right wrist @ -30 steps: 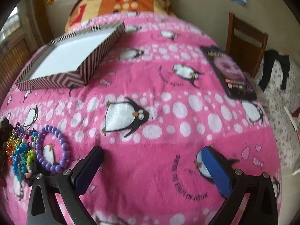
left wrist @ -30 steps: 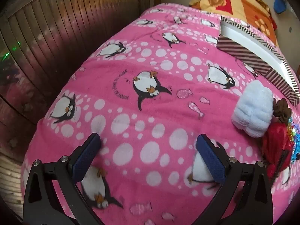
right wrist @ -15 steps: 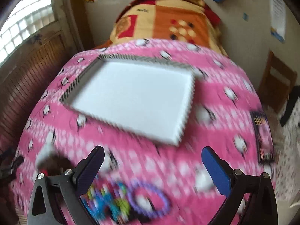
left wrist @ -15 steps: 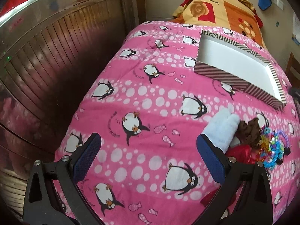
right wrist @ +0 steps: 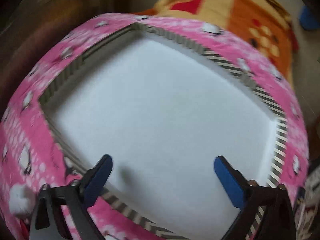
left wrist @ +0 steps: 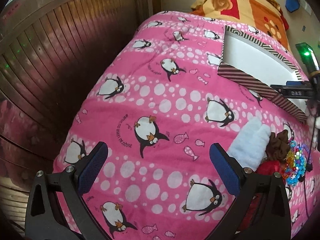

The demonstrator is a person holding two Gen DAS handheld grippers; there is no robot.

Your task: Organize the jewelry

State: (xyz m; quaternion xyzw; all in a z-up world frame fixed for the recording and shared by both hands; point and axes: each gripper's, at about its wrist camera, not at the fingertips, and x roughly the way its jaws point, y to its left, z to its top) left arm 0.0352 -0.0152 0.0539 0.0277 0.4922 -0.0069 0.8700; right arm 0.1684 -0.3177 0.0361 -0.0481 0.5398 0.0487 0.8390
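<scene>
— Start at the claws. How do they stand?

— The left claw [left wrist: 158,165] is spread wide with nothing between its blue pads [left wrist: 92,170]; it hangs over the pink penguin blanket [left wrist: 164,104] on the bed. The right claw [right wrist: 163,177] is likewise released and holds nothing, its pads poised above the white inside of the striped box [right wrist: 160,110].

— And the jewelry?

— In the left wrist view it lies in a heap just to the right of the left claw: a tangle of bright beaded bracelets [left wrist: 296,165], touching a brown scrunchie [left wrist: 279,145] and something red [left wrist: 269,167] beneath. A pale blue fluffy piece [left wrist: 250,144] lies against the scrunchie on its left side.

— Where is the box from there?

— The same striped box [left wrist: 246,78] sits farther up the blanket, apart from the heap, open side up. Part of the right claw's body shows over the box's near corner at the right edge of that view.

— Anything beyond?

— An orange and yellow patterned blanket [left wrist: 246,4] at the head of the bed, and a wooden slatted panel [left wrist: 60,50] along the left. The right wrist view is blurred.
</scene>
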